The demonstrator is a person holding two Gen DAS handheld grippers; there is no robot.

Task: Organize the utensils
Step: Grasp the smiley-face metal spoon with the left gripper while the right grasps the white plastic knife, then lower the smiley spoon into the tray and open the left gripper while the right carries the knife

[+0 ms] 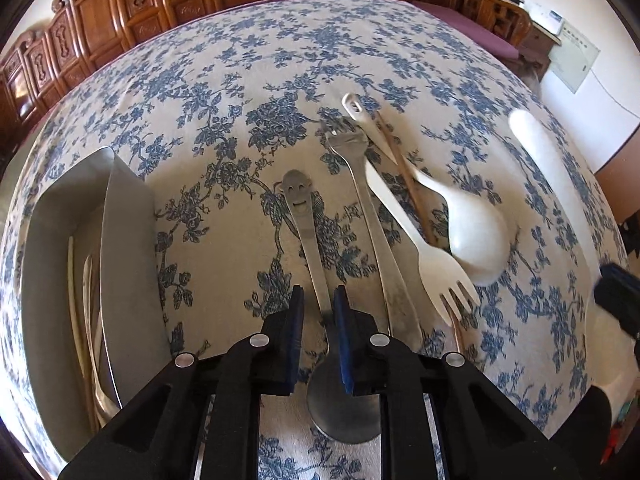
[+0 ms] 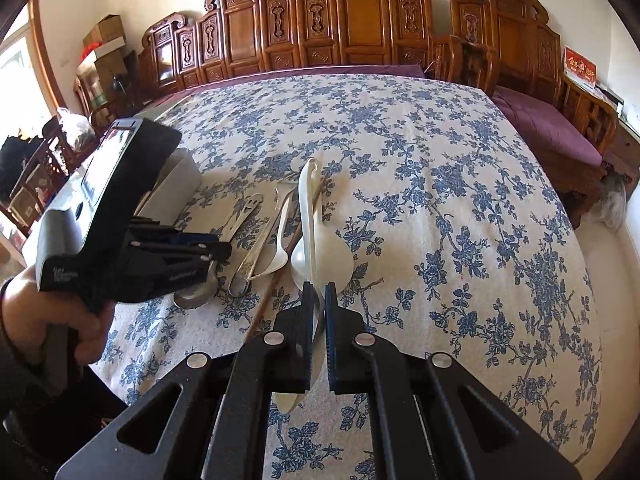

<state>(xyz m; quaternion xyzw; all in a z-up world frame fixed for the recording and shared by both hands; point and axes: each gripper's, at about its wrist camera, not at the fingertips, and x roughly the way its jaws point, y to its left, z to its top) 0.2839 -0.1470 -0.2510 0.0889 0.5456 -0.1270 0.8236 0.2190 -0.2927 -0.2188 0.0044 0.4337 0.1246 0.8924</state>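
Observation:
A metal spoon with a smiley face on its handle (image 1: 298,196) lies on the flowered tablecloth. My left gripper (image 1: 319,300) points down at it, pads closed on its neck, the bowl under the fingers. From the right wrist view that gripper (image 2: 218,254) covers the spoon (image 2: 192,298). My right gripper (image 2: 318,292) is shut on a long white utensil (image 1: 552,184), held above the cloth at the right. A metal fork (image 1: 372,220), a white plastic fork (image 1: 404,232), a chopstick (image 1: 408,184) and a white soup spoon (image 1: 476,240) lie close together.
A metal tray (image 1: 128,240) stands at the left and holds several utensils (image 1: 80,300). A hand (image 2: 52,320) grips the left tool. Carved wooden benches (image 2: 360,32) with a purple cushion (image 2: 552,132) line the far side of the table.

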